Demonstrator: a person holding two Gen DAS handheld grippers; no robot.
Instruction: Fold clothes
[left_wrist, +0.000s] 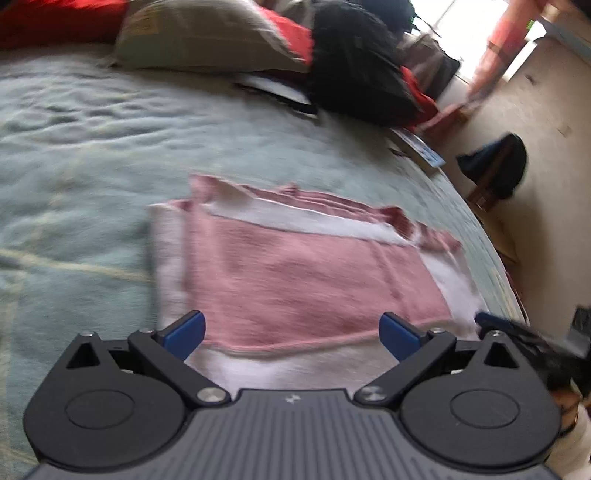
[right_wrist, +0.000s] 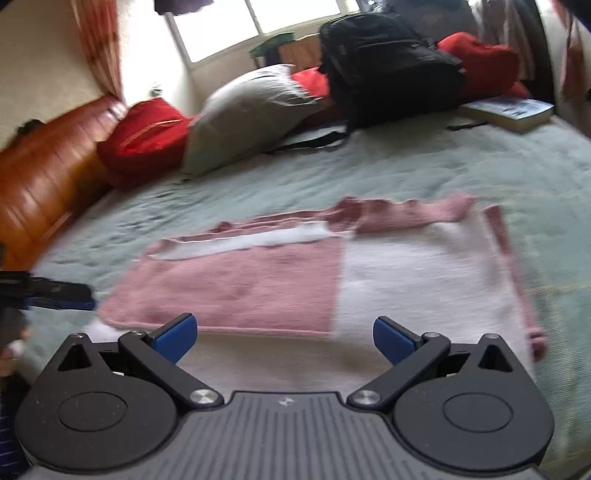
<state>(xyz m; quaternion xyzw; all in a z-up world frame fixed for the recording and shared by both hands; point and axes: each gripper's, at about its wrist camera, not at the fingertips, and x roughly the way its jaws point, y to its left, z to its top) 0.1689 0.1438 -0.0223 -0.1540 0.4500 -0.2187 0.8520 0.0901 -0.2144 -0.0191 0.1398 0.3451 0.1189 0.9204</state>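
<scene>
Left wrist view: I am holding my left gripper (left_wrist: 291, 334) low over the near edge of a pink-and-white garment (left_wrist: 295, 273), its 2 blue-tipped fingers (left_wrist: 184, 334) spread wide and gripping nothing. The garment is lying flat and partly folded on a pale green bedspread (left_wrist: 92, 147), a pink panel doubled over white cloth. Beyond it, a grey pillow (left_wrist: 199, 37), a red cushion (left_wrist: 55, 18) and a black backpack (left_wrist: 354, 62) are sitting at the far side of the bed. My other gripper is showing as a dark blur at the right edge, too smeared to read.

Right wrist view: I am keeping my right gripper (right_wrist: 284, 338) just above the garment's (right_wrist: 406, 280) near white edge, its 2 fingers (right_wrist: 393, 338) likewise wide apart and empty. The pink panel is covering the left half and white cloth the right, with a pink hem running down the far right side. A wooden headboard (right_wrist: 48, 177) is standing at left, and a book (right_wrist: 509, 110) is resting on the bedspread (right_wrist: 443, 162) beside the backpack (right_wrist: 388, 62), under a bright window (right_wrist: 258, 22).
</scene>
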